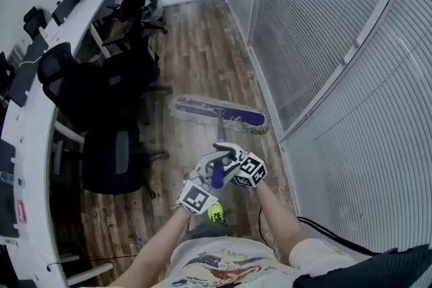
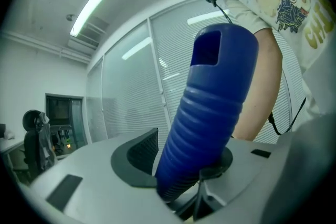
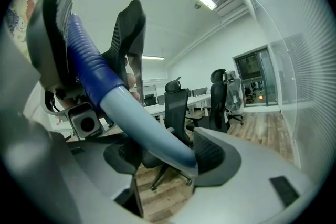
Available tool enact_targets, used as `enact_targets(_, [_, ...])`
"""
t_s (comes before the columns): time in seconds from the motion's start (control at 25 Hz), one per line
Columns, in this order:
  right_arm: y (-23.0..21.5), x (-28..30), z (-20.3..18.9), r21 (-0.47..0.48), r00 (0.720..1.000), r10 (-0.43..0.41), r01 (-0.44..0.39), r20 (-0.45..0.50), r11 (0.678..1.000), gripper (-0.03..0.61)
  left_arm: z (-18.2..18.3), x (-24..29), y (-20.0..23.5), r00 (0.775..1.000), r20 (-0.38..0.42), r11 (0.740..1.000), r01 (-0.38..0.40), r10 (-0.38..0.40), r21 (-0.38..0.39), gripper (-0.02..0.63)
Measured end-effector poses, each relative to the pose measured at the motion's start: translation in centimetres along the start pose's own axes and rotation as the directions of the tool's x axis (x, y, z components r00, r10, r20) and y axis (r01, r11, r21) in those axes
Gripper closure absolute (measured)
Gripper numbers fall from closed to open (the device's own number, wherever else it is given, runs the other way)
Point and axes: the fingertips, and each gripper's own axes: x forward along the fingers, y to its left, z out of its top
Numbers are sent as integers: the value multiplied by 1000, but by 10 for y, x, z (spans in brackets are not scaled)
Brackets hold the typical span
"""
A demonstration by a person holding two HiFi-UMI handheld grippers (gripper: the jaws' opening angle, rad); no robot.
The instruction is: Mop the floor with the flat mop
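The flat mop's purple head lies on the wood floor ahead of me, close to the glass wall. Its pale blue pole rises toward me to a dark blue ribbed grip. My left gripper is shut on that ribbed grip near its top end, the grip wedged between both pads. My right gripper is shut on the pole just below the grip, which leans against the right pad. Both grippers sit close together in front of my body.
Black office chairs crowd the left side along a long white desk with monitors. A glass partition with blinds runs along the right. A black cable trails by the wall. My shoe is below the grippers.
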Motion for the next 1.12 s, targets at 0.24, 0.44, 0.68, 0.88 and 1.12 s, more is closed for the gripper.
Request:
enact_targets(0.24, [-10, 18, 9, -23, 999, 22, -23, -45, 999, 330, -4, -3, 25, 1000, -24, 1000, 12, -13, -15, 480])
enact_targets(0.44, [8, 10, 0, -59, 996, 28, -34, -90, 998, 330, -1, -13, 8, 999, -42, 999, -7, 5, -46, 480])
enact_targets(0.68, [43, -17, -16, -157, 986, 24, -51, -167, 986, 331, 13, -22, -33, 998, -61, 1000, -12, 11, -15, 480])
enact_targets(0.88, [82, -48, -22, -149, 988, 32, -55, -151, 987, 331, 27, -34, -79, 997, -70, 999, -26, 25, -27, 480])
enact_targets(1.12, [133, -86, -37, -121, 991, 48, -63, -129, 991, 331, 42, -48, -139, 996, -78, 999, -35, 33, -22, 480])
